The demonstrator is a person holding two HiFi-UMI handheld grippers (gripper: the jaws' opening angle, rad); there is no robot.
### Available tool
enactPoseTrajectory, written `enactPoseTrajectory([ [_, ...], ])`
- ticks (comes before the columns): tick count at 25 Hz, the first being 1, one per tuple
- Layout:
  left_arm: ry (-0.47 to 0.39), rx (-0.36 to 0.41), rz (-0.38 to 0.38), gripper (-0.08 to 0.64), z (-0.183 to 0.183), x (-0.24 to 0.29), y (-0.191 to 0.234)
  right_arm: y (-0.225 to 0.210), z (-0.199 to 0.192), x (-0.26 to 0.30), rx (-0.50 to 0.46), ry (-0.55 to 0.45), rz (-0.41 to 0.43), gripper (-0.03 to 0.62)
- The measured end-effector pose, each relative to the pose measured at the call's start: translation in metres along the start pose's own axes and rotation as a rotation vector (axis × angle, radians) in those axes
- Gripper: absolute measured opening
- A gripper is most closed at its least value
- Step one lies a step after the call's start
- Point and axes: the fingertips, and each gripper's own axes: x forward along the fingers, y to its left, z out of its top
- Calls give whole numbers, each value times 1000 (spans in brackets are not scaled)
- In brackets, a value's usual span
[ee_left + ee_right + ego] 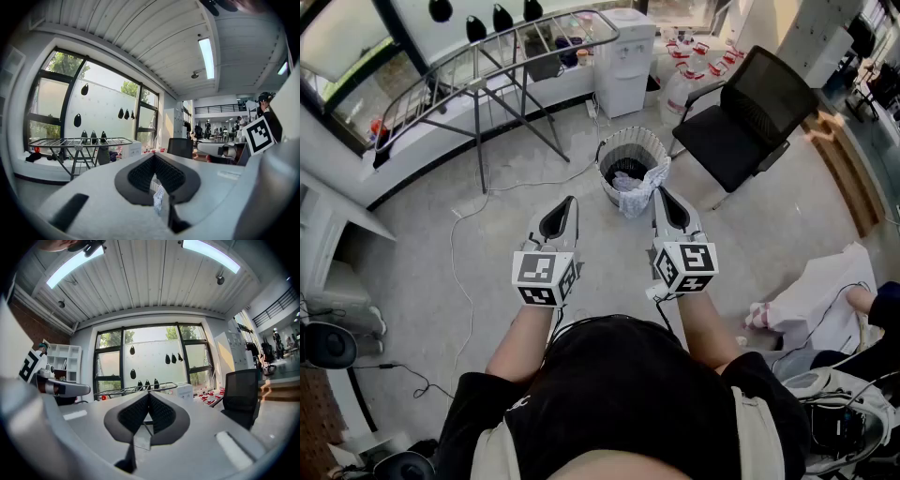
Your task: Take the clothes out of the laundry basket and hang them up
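A round mesh laundry basket [633, 155] stands on the floor ahead of me, with pale clothes [635, 187] spilling over its near rim. A metal drying rack [492, 61] stands empty by the window at the upper left, also seen as the rack [77, 142] and the rack [136, 389] in both gripper views. My left gripper [570, 202] and right gripper [657, 194] are held side by side, level, short of the basket. Both are shut with nothing between the pads. A sliver of the basket's cloth [158, 199] shows between the left jaws' tips, far behind them.
A black office chair [741, 117] stands right of the basket. A white appliance [623, 61] and water bottles [694, 66] stand behind it. White cloth [816, 295] lies on the floor at the right beside someone's arm [872, 300]. Cables [464, 244] run across the floor on the left.
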Motion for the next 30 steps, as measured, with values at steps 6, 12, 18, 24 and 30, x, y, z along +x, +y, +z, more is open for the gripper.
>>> enactPoseTrajectory([
  [6,-5,-7,4,6,0,-8,8,13,-1,2,-9,0,4,14],
  [12,-3,-15,1,6,-1,-15,34,34,-5,17,-18,16,-7,14],
  [18,3,-23,-33,6,-9,-21,62,57,-14,27,-13,14,-40,14],
  [24,16,-20,-73,6,-18,-18,75,60,-28,28,-9,26,-85,14],
  [30,19,-12,-87,6,-19,-2,89,54,-32,46,-2,27,-106,14],
])
